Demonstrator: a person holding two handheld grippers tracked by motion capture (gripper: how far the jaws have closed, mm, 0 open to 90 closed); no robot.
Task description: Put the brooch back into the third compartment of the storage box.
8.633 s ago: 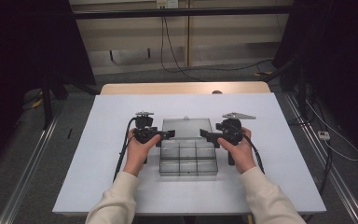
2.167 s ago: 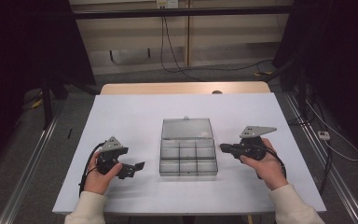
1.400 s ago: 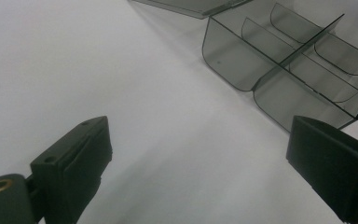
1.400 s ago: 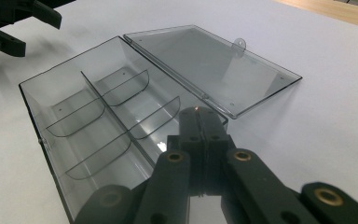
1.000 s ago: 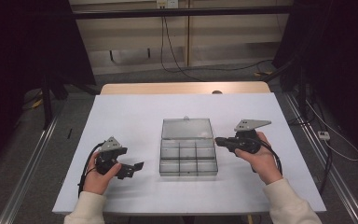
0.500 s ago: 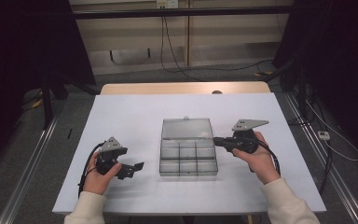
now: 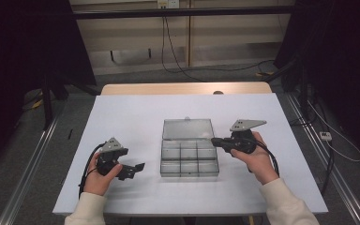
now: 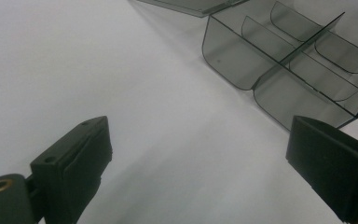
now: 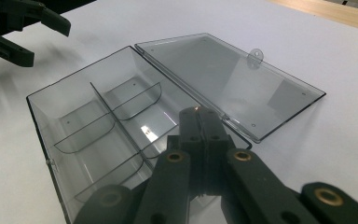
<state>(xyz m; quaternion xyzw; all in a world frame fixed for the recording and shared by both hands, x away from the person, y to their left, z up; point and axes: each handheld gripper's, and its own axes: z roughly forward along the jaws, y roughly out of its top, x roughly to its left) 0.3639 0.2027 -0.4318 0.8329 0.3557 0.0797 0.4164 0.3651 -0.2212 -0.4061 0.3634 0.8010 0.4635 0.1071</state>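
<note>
Landmark: clear smoky-grey plastic compartment box (image 7: 189, 159), centre of the white table (image 7: 136, 112), its hinged lid (image 7: 187, 129) thrown fully open and lying flat on the far side.

Left of the box: left black two-jaw gripper (image 7: 138, 168), held low in the person's left hand (image 7: 101, 176), well apart from the box, pointing toward its left wall. Jaws released, spread wide, nothing between them. A black cable (image 7: 86, 164) loops from it on the side away from the box. Bare tabletop lies between it and the box.

Box itself: six compartments, two rows of three, all without contents.

Right of the box: right black two-jaw gripper (image 7: 214, 141), in the right hand (image 7: 258, 159), tips at the box's right edge near the hinge line. Jaws clenched together, grasping nothing. A grey three-cornered plate (image 7: 247, 124) tops it.

View notes: the left gripper view gives the box's near corner (image 8: 284, 70) and curved dividers. The right gripper view adds the lid's small hang tab (image 9: 255, 55), the pressed-together jaws poised at the box's rim (image 9: 198, 119), and the left gripper (image 9: 39, 35) beyond the box. The high view alone takes in the wooden strip (image 7: 183, 88) behind the table.
</note>
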